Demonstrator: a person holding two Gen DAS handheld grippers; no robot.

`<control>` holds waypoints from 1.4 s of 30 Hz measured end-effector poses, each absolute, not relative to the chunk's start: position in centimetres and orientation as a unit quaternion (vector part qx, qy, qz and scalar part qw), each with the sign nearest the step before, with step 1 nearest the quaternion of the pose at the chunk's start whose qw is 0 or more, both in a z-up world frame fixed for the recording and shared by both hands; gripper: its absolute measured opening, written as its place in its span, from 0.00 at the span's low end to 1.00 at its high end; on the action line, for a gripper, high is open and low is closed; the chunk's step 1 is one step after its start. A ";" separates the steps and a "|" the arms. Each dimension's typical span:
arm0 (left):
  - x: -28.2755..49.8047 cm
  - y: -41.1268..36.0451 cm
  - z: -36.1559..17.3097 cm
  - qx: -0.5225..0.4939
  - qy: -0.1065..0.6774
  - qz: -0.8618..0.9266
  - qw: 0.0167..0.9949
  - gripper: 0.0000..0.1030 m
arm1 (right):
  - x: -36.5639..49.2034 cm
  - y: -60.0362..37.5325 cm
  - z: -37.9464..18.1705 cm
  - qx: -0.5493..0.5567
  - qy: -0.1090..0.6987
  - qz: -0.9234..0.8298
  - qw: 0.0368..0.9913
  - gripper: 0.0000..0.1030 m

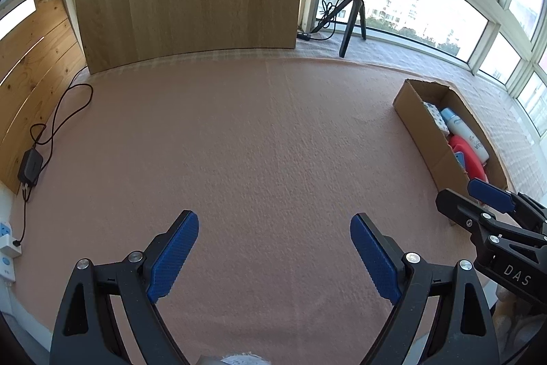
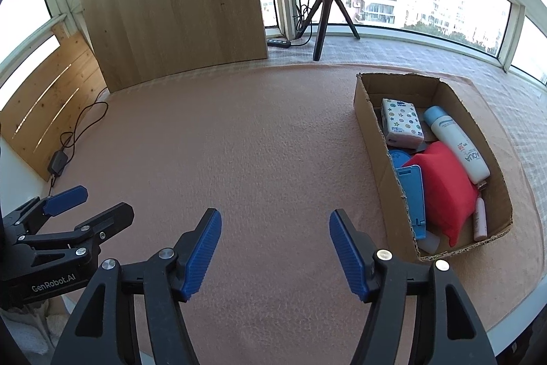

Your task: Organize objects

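Left tongs (image 1: 273, 257) and right tongs (image 2: 273, 253): both spread wide, empty, hovering over bare pink cloth (image 2: 239, 142). All loose items lie in the cardboard box (image 2: 369, 125), right of the right tongs. The red pouch (image 2: 441, 183) looks soft and light; pinch a fold. The white bottle (image 2: 458, 146) looks rigid and slick; grip mid-body.

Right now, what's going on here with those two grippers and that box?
A person holds two handheld grippers over a pink mat. The left gripper and right gripper are both open and hold nothing. The cardboard box at the right already contains a tissue pack, a sunscreen bottle, a red pouch and a blue stand. No loose items show on the mat.
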State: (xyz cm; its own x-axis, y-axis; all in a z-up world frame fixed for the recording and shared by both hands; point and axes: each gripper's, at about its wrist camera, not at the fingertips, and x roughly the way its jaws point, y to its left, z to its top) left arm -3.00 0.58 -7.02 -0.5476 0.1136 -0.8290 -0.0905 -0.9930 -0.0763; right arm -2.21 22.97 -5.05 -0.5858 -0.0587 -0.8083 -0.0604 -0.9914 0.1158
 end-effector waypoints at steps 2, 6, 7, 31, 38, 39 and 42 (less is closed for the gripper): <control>-3.0 0.6 -7.0 -0.472 -0.012 0.879 0.059 0.90 | -2.1 22.9 -5.1 -0.455 0.064 0.888 0.001 0.62; -2.9 0.7 -7.0 -0.472 -0.009 0.879 0.061 0.90 | -1.9 23.1 -4.9 -0.449 0.073 0.891 0.002 0.69; -3.0 0.7 -7.0 -0.472 -0.008 0.879 0.061 0.90 | -1.9 23.2 -4.8 -0.447 0.073 0.892 0.004 0.71; -3.8 -0.8 -6.4 -0.467 -0.011 0.882 0.053 0.90 | -3.3 22.2 -4.6 -0.444 0.064 0.894 0.005 0.75; -3.9 -0.9 -6.4 -0.470 -0.010 0.881 0.053 0.90 | -3.4 22.2 -4.6 -0.444 0.066 0.893 0.006 0.75; -4.0 -0.9 -6.5 -0.470 -0.010 0.881 0.053 0.90 | -3.4 22.2 -4.7 -0.445 0.066 0.893 0.006 0.75; -4.1 -0.9 -6.6 -0.472 -0.010 0.880 0.052 0.90 | -3.4 22.3 -4.7 -0.446 0.069 0.892 0.007 0.75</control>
